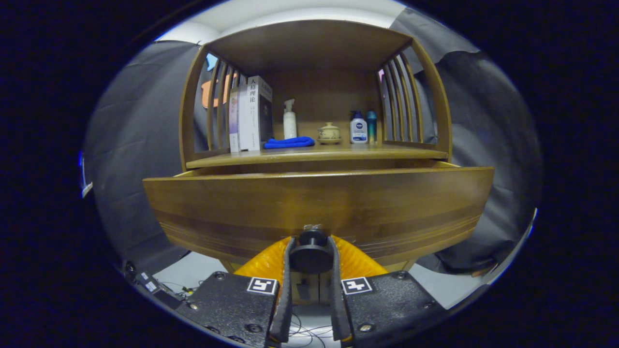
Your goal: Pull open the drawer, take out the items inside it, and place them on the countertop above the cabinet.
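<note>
On the countertop (314, 153) of the wooden cabinet (437, 111) several things stand in a row. At the left side there are some upright books (251, 113), which lean against the slatted side wall. Just beside them lies a folded blue cloth (289, 142). Behind the cloth stands a white pump bottle (289, 121). Near the middle is a small beige lidded pot (329, 132) on a saucer. To the right of it stand a white bottle with blue label (358, 128) and, touching or almost touching it, a slim teal bottle (371, 126). The slatted sides and the roof board of the cabinet close in this shelf from both sides and from above.

The front book shows big characters on its spine, which I do not copy here. The label on the white bottle is too small to describe well.

The drawer (319, 208) is below the countertop and it is pulled out a little: a dark gap shows between its front panel and the cabinet. The inside of the drawer is hidden by the front panel, so what is inside I cannot tell.

The tongs (311, 253) are closed narrow around the round dark knob (312, 251) of the drawer front. Both fingers (286, 280) press on the knob, one from each side.
</note>
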Action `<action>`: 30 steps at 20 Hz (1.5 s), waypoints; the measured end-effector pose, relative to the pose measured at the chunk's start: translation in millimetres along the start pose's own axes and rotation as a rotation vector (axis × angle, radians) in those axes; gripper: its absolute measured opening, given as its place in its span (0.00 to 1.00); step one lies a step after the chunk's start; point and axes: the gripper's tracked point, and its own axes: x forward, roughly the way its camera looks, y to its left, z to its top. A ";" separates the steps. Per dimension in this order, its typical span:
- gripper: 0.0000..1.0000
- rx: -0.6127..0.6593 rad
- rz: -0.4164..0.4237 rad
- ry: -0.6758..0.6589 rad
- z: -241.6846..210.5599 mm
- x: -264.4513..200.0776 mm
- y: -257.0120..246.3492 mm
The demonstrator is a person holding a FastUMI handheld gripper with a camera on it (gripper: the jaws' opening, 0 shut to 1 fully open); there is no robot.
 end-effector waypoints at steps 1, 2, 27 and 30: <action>0.36 -0.003 0.000 -0.002 -0.4 -3.2 0.1; 0.35 -0.007 0.001 -0.002 -0.8 -6.2 0.1; 0.35 -0.023 0.007 0.007 -26.9 -57.6 -0.4; 0.35 -0.025 0.005 0.010 -32.2 -57.5 0.2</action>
